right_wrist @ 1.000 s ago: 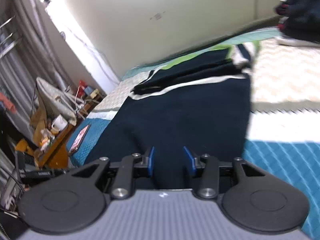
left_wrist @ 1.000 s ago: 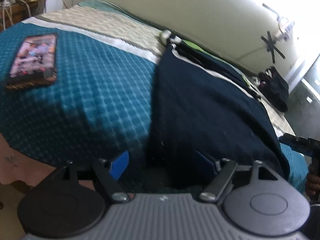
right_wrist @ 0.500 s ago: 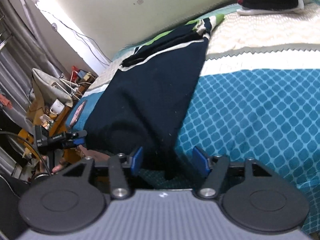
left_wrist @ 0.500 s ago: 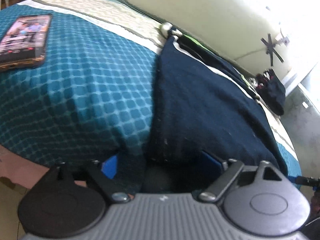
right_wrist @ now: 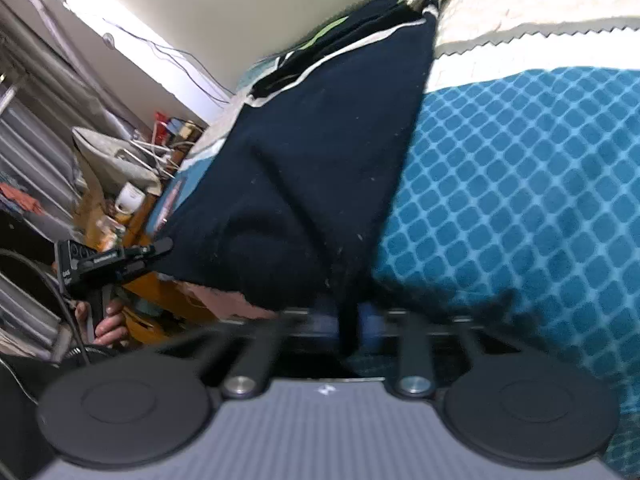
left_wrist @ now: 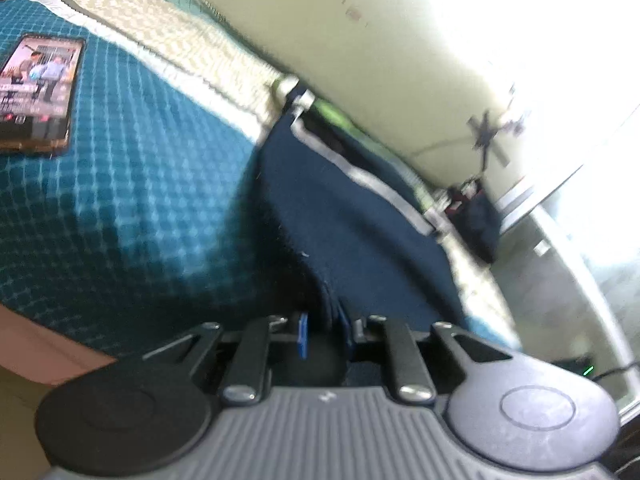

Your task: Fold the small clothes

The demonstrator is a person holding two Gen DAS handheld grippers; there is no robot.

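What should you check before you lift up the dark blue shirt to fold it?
1. Left gripper shut on the navy garment: ok, cloth is pinched between its pads.
2. Right gripper shut on the same garment: ok, though the view is blurred.
3. Both grips at the near hem corners: ok.
4. Phone clear of the garment: ok, it lies apart on the teal bedspread.
5. Far striped end lying flat: not ok, it looks bunched.
6. Layers held by each gripper: cannot tell.
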